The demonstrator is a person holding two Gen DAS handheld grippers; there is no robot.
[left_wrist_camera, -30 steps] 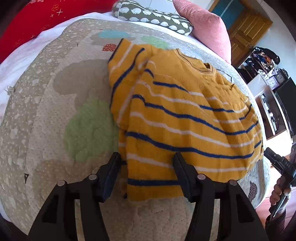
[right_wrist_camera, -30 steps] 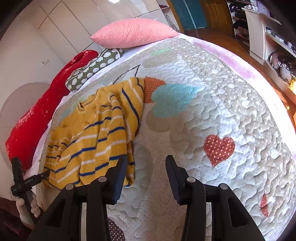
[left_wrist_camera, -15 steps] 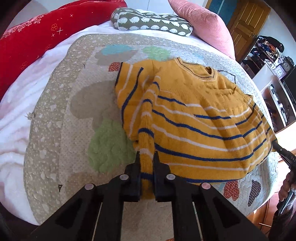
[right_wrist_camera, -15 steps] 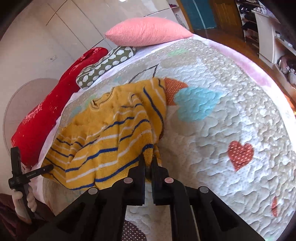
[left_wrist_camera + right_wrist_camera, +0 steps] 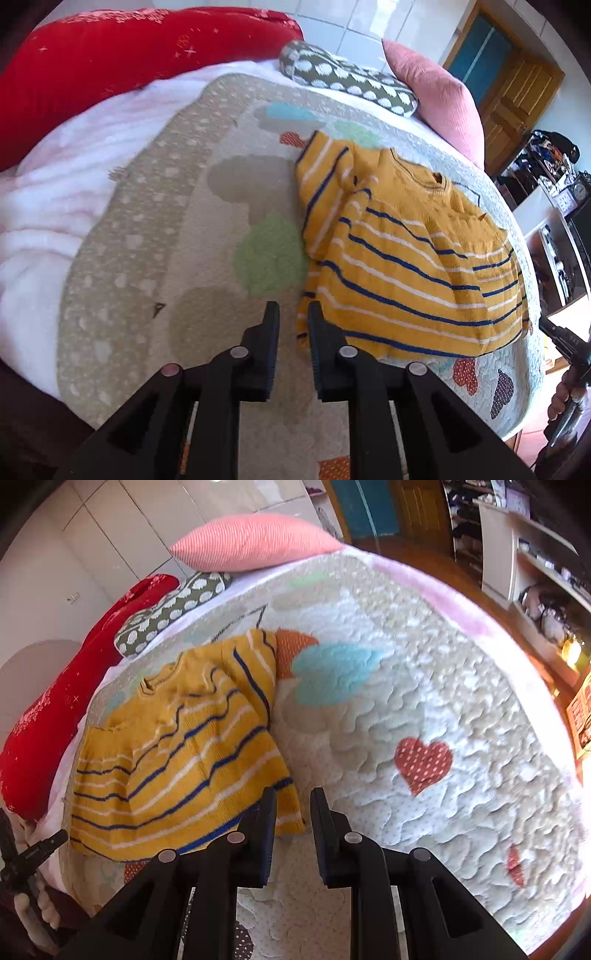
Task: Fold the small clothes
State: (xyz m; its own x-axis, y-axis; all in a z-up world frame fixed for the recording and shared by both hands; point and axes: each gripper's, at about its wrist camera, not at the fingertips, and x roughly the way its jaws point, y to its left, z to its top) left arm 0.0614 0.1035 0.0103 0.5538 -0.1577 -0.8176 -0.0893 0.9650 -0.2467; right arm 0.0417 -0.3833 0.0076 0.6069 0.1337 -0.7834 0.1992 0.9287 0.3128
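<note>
A small yellow sweater with blue and white stripes lies on the quilted bed cover, its sleeves folded in over the body. It also shows in the right wrist view. My left gripper is slightly open and empty; the sweater's near hem corner lies just beyond its right finger. My right gripper is slightly open and empty, with the hem's other corner lying beside its left finger. Each gripper appears at the edge of the other's view.
A red bolster, a spotted cushion and a pink pillow lie at the head of the bed. The bed edge drops to a wooden floor with shelves beyond. A wooden door stands behind.
Both grippers closed on the hem corners half a second ago, then opened and let them go. The sweater now lies flat on the quilt, and both grippers have drawn back a little.
</note>
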